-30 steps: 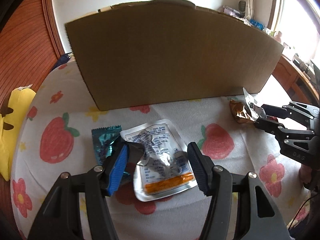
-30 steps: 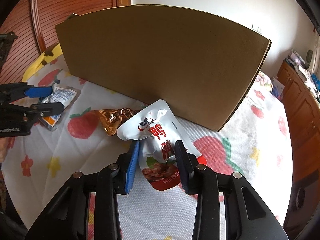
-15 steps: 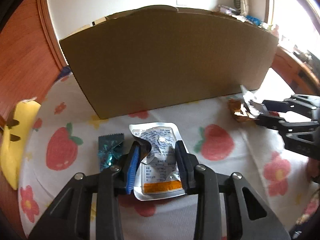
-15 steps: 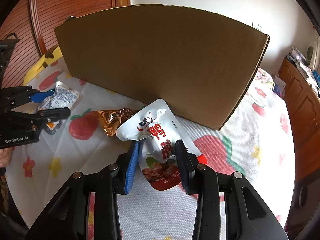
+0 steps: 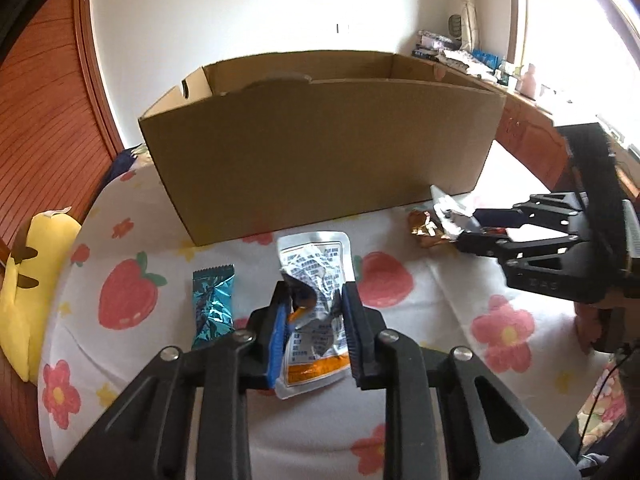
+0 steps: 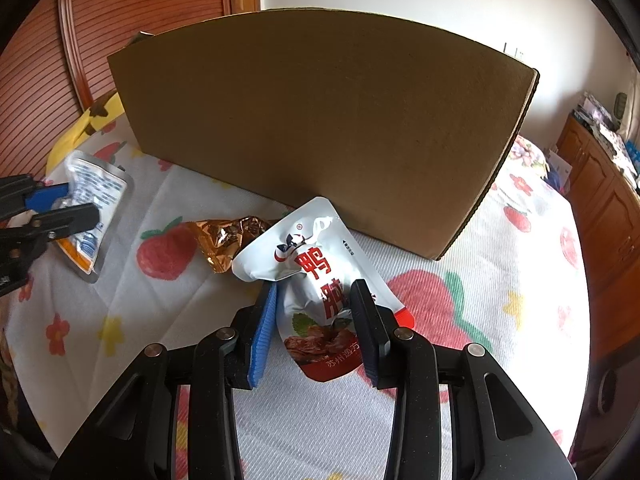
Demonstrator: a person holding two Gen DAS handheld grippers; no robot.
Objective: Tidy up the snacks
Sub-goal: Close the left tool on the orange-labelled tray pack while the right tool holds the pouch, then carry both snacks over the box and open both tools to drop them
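Note:
My left gripper [image 5: 314, 304] is shut on a crumpled silver snack pouch [image 5: 316, 276] with an orange strip and holds it lifted above the cloth; it also shows in the right wrist view [image 6: 86, 200]. My right gripper [image 6: 314, 300] is shut on a white and red snack pouch [image 6: 316, 276] with red characters. A large open cardboard box [image 5: 320, 152] stands behind both. A teal foil packet [image 5: 212, 304] lies left of the left gripper. A gold foil packet [image 6: 224, 240] lies on the cloth between the grippers.
The strawberry and flower patterned cloth [image 5: 132, 292] covers the surface. A yellow plush toy [image 5: 28, 280] lies at the left edge. A wooden cabinet [image 6: 600, 184] stands to the right. Red-brown wooden panels [image 5: 36, 100] lie to the left.
My left gripper closed on the silver pouch and lifted it, so the box's open top now shows. My right gripper kept its hold on the white and red pouch.

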